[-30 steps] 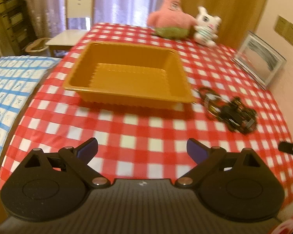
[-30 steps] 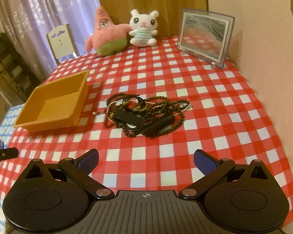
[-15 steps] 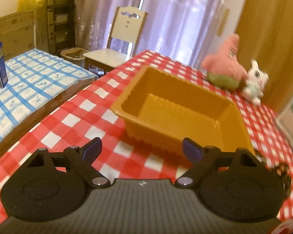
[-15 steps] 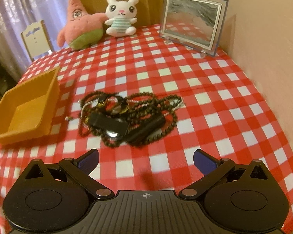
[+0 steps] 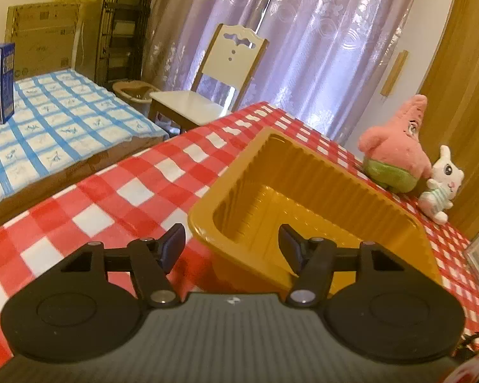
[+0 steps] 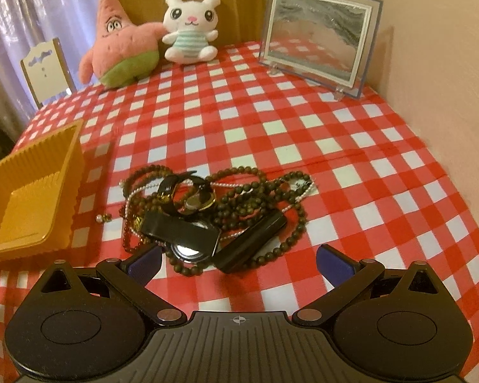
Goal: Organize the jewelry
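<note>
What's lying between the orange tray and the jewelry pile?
In the right wrist view, one small loose bead piece on checkered cloth between orange plastic tray and tangled jewelry pile.

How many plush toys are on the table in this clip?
2. The pink starfish plush sits at the far edge of the red checked table; the white bunny plush sits right beside it, touching its arm. None appear hidden.

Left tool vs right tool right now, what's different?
Left tool has its jaws partly closed, just closing in, straddling the near corner of the orange tray; right tool stands wide open. The left faces the tray, the right the tangled jewelry pile. Both hold nothing.
</note>
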